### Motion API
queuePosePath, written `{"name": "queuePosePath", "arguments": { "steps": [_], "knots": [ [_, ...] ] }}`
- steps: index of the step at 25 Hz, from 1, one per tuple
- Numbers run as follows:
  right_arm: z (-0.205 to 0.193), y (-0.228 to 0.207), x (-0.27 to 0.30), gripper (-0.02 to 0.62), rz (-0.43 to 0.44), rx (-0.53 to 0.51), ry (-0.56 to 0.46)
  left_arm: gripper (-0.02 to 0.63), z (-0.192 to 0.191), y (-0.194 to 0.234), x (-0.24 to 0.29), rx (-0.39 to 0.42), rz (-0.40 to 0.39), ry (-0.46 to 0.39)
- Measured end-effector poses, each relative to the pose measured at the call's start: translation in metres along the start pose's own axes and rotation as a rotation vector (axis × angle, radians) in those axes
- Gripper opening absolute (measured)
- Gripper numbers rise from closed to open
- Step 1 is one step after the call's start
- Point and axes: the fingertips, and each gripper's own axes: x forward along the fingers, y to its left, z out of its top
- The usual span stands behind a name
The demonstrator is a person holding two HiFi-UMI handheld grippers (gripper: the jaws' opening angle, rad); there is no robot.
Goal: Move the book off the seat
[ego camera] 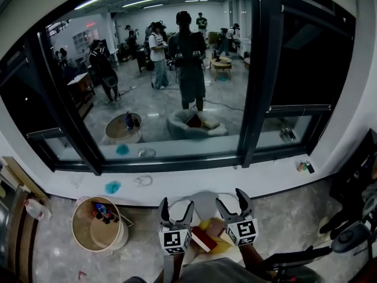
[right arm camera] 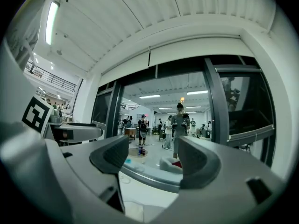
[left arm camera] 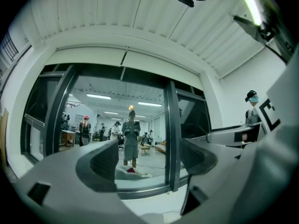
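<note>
Low in the head view, the red book (ego camera: 203,239) is seen lying tilted on a yellow pad (ego camera: 219,244) atop what is taken to be the pale grey seat (ego camera: 204,201). It sits between the two marker cubes and is touched by neither claw.

The left gripper (ego camera: 176,208) and right gripper (ego camera: 231,200) are held level, aimed over the book at the window (ego camera: 177,69). In both gripper views the jaws are spread wide with only glass and reflections between them. They are probably kept open ready for a pinch, but would need to be tipped down first.

A round wooden table (ego camera: 88,236) carrying small bottles (ego camera: 101,212) stands nearby on the left. Dark equipment (ego camera: 353,234) crowds the right, and the sill wall (ego camera: 194,178) closes off the front. The pad could be caught along with the book.
</note>
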Motion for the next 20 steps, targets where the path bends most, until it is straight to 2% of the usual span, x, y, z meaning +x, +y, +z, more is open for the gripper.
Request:
{"name": "queuePosePath", "arguments": {
  "steps": [4, 10, 14, 20],
  "knots": [
    [-0.005, 0.005, 0.002, 0.321, -0.002, 0.009, -0.001, 0.401, -0.007, 0.004, -0.004, -0.009, -0.007, 0.021],
    [-0.035, 0.003, 0.015, 0.321, 0.000, 0.031, 0.063, 0.400, -0.037, 0.011, 0.009, -0.031, -0.013, 0.093],
    [-0.059, 0.017, 0.020, 0.321, 0.035, 0.042, 0.152, 0.400, -0.076, 0.009, 0.012, -0.052, -0.034, 0.182],
    [-0.124, 0.023, 0.031, 0.321, 0.065, 0.081, 0.259, 0.400, -0.136, 0.001, 0.023, -0.072, -0.078, 0.283]
  ]
}}
